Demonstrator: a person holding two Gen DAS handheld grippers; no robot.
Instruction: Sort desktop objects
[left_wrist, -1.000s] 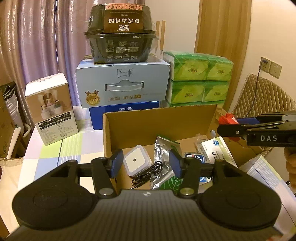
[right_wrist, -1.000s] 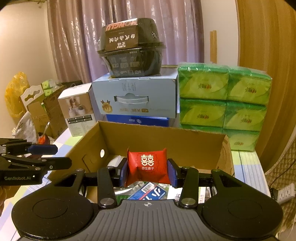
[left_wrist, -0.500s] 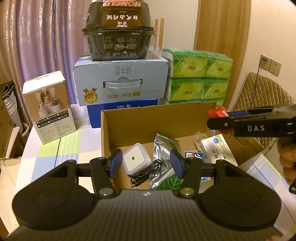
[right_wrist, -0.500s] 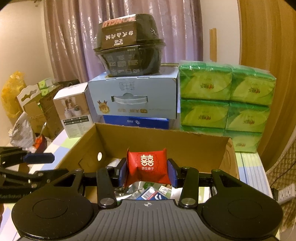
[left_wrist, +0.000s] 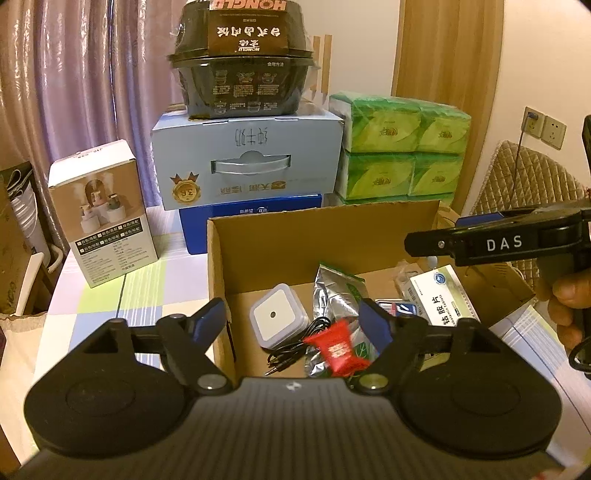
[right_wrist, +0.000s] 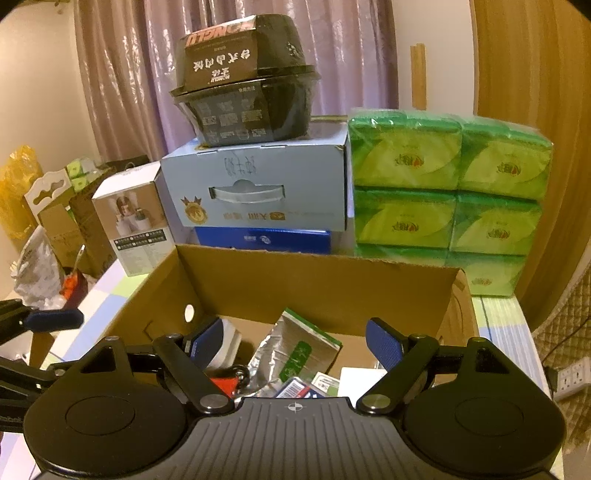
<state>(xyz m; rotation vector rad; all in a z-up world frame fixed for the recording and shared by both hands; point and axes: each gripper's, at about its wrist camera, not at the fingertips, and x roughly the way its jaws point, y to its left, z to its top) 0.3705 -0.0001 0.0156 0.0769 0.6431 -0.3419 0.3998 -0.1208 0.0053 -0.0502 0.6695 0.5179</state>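
Left gripper (left_wrist: 293, 319): jaws wide apart, holding nothing, hanging over the near-left corner of the cardboard box (left_wrist: 258, 251); its left finger (left_wrist: 210, 319) is outside the box wall.
Right gripper (right_wrist: 297, 341): jaws also wide apart and empty, above the middle of the box; in the left wrist view it comes in from 3 o'clock.
Red candy packet (left_wrist: 338, 349): it is inside the box, blurred, and I cannot tell if it already rests on the things under it. It is low between the left gripper's fingers, toward 5 o'clock from their midpoint, just beside the right finger. Long axis runs from 10 to 4 o'clock.
Nearer hand: I judge the left one is nearer to the packet.
Box contents: white square night light (left_wrist: 279, 319) at 11 o'clock from the packet, black cable (left_wrist: 291, 349) touching beside it, silver foil pouch (left_wrist: 338, 295) at 12 o'clock, white medicine carton (left_wrist: 441, 295) at 2 o'clock.
Behind the box: blue carton, then a pale blue milk carton (left_wrist: 247, 162) with a black instant-meal bowl (left_wrist: 242, 59) on top.
Far right: green tissue packs (left_wrist: 399, 147), stacked.
Far left: white humidifier box (left_wrist: 101, 210), standing on the checked tablecloth.
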